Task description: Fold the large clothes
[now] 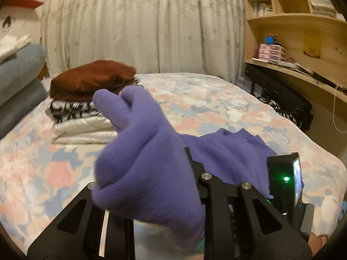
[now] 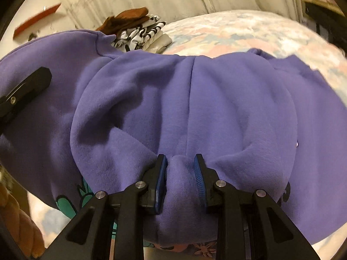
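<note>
A large purple sweatshirt point(image 2: 173, 97) lies spread over the floral bedspread point(image 2: 249, 28), with a printed design showing at its near edge. My right gripper point(image 2: 181, 169) is shut on a raised fold of its fabric, squeezed between the blue pads point(image 2: 198, 173). In the left wrist view a bunched part of the sweatshirt point(image 1: 143, 151) is lifted above the bed and drapes over my left gripper point(image 1: 151, 166). It hides the fingertips, which are shut on the cloth. The rest of the garment point(image 1: 234, 149) trails down to the bed on the right. One black finger of the left gripper point(image 2: 28, 84) shows at the left of the right wrist view.
A stack of folded clothes point(image 1: 91, 86), brown on top, sits at the bed's far left. Grey folded blankets point(image 1: 19, 80) lie beside it. Pale curtains point(image 1: 141, 21) hang behind the bed. Wooden shelves point(image 1: 303, 32) and a dark bag point(image 1: 282, 99) stand to the right.
</note>
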Demonstrator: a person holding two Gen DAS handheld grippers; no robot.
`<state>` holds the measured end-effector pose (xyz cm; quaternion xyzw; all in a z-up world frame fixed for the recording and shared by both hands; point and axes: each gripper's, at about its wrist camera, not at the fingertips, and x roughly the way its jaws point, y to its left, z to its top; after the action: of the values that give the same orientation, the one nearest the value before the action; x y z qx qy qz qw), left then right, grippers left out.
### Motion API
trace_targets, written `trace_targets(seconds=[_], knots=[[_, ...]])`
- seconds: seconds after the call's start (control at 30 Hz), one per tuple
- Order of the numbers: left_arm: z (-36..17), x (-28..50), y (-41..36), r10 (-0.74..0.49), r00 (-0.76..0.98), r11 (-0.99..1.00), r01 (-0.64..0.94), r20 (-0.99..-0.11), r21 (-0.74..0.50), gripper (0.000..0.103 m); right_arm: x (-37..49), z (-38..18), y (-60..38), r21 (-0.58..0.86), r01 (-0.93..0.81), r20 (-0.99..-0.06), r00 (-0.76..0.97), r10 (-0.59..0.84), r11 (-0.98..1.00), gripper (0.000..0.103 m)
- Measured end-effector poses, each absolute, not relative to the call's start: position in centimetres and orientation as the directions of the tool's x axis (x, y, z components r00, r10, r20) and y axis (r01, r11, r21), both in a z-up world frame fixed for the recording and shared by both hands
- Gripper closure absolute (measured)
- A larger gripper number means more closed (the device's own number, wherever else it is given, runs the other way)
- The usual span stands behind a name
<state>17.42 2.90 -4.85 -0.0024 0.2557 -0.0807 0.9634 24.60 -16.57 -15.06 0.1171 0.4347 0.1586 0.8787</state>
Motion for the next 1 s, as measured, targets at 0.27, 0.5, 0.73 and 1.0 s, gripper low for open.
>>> trace_targets(seconds=[0.27, 0.5, 0.73, 1.0], knots=[[-2.3, 16.3, -4.9, -0.225, 0.857, 0.955, 0.288, -0.463, 0.069, 0.083, 23.5, -13.3, -22.1, 0.505, -0.143, -0.701, 0.507, 0.501, 0.851, 0.073], [-2.4, 16.5, -14.0, -0.306, 0.819, 0.900, 0.414, -0.485, 0.132, 0.083, 19.8, -10.0, -33.0, 0.369, 0.088, -0.692, 0.691, 0.210, 0.925, 0.070], [-7.8, 16.2, -26.2, -0.340, 0.720, 0.786, 0.571, -0.605, 0.238, 0.083, 16.8, -11.2, -42.8, 0.419, 0.325, -0.670, 0.741, 0.047, 0.848, 0.070], [-16.5, 15.1, -33.3, -0.195, 0.726, 0.662, 0.593, -0.659, 0.458, 0.082, 14.3, -14.7, -47.0, 0.461, 0.374, -0.701, 0.709, 0.072, 0.805, 0.070]])
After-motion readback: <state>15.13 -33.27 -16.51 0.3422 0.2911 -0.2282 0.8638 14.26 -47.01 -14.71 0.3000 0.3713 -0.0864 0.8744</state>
